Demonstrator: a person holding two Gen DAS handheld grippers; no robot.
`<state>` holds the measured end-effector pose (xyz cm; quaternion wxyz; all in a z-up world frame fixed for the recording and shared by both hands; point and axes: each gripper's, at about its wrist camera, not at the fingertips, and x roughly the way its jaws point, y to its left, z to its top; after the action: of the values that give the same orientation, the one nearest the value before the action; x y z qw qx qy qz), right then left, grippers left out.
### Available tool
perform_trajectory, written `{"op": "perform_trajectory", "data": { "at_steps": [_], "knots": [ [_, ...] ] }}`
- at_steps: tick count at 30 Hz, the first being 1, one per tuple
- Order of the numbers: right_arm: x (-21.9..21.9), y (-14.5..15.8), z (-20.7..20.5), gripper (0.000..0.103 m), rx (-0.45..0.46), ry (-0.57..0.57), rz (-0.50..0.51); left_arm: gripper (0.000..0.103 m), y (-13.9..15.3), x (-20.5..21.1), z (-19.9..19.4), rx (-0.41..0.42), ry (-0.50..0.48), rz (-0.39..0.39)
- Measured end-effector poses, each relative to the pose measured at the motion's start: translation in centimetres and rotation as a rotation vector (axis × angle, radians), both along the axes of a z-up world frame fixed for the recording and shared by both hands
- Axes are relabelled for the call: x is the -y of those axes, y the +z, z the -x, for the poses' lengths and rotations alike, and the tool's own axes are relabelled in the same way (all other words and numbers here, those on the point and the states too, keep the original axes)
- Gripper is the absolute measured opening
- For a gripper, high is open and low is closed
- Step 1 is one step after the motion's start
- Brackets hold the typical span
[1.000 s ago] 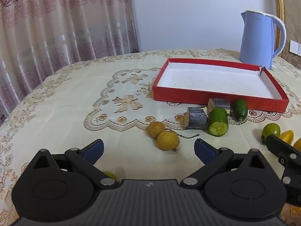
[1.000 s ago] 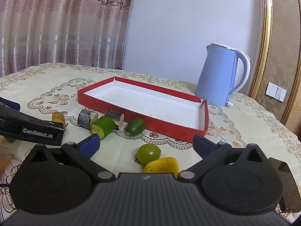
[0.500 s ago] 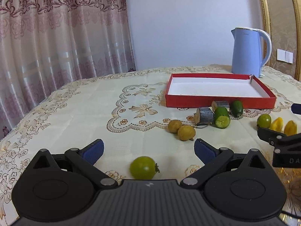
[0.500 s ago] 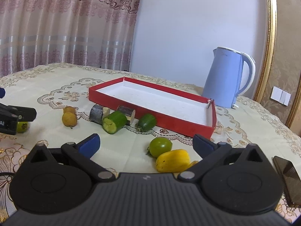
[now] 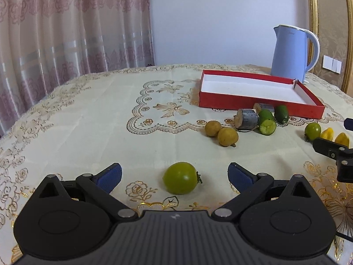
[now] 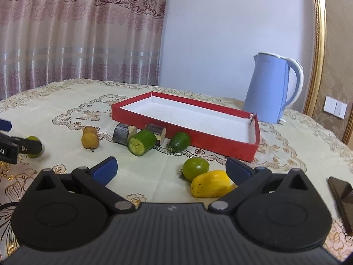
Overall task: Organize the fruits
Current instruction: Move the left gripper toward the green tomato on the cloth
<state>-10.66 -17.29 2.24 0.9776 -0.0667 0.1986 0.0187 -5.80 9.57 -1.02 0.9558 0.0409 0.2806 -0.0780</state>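
The desk carries a red tray near its far edge, beside a blue kettle. The left gripper is spread wide around a green tomato, not touching it. The right gripper is spread too, with another green tomato and a yellow fruit between its fingers.

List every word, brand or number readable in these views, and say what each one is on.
"AI": white letters, cut off by the frame edge, on the left tool seen in the right wrist view.
Kettle: a faint mark near its rim, too small to read.
Small pale emblem on each tool's body: a symbol, not text.
Nothing readable on the red box or the fruit.
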Motion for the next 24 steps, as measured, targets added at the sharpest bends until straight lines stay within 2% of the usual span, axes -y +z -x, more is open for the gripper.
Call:
{"op": "perform_trajectory", "data": {
  "at_steps": [13,24],
  "knots": [
    [0.0,-0.1,0.3,0.103,-0.003,0.026,-0.008,0.103,-1.0,2.0,-1.2,-0.024,-0.014,-0.063],
    [-0.2,0.0,0.7,0.103,0.014,0.034,0.007,0.103,-1.6,1.7,-2.0,-0.077,0.016,-0.053]
  ]
}}
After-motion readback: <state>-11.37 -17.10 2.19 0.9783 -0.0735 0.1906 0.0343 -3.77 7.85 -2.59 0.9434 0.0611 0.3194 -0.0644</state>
